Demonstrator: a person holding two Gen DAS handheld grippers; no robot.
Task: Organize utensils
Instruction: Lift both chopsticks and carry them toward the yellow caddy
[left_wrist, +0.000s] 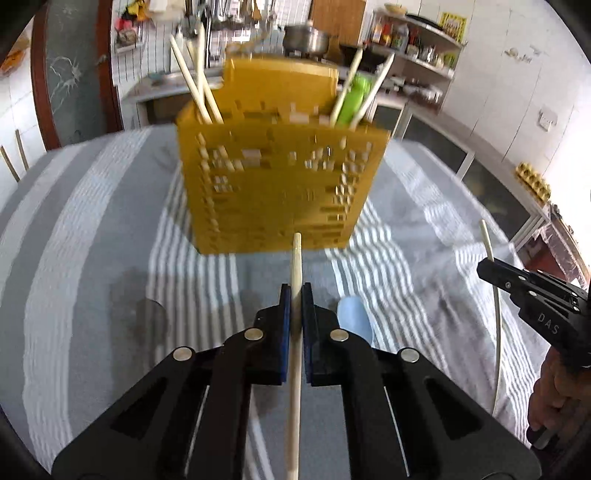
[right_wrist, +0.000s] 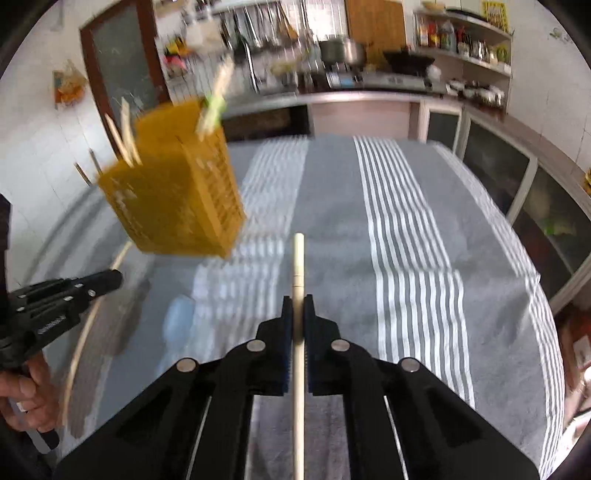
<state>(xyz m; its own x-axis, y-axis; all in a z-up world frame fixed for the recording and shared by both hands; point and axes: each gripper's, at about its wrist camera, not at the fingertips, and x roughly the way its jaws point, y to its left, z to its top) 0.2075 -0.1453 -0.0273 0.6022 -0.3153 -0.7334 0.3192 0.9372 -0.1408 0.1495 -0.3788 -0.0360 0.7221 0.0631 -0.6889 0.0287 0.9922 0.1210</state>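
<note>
A yellow perforated utensil holder (left_wrist: 277, 184) stands on the striped cloth, with several pale chopsticks (left_wrist: 199, 92) and a green utensil (left_wrist: 351, 98) upright in it. It shows at the left in the right wrist view (right_wrist: 173, 199). My left gripper (left_wrist: 296, 295) is shut on a wooden chopstick (left_wrist: 295, 266), in front of the holder. My right gripper (right_wrist: 297, 306) is shut on a pale chopstick (right_wrist: 297, 258), to the right of the holder. The right gripper shows in the left wrist view (left_wrist: 484, 266) and the left gripper shows in the right wrist view (right_wrist: 114, 277).
A pale blue spoon (left_wrist: 352, 317) lies on the grey and white striped cloth (right_wrist: 406, 240) just right of my left gripper. Kitchen counters (right_wrist: 369, 99), shelves and hanging tools stand behind the table. Cabinets run along the right side.
</note>
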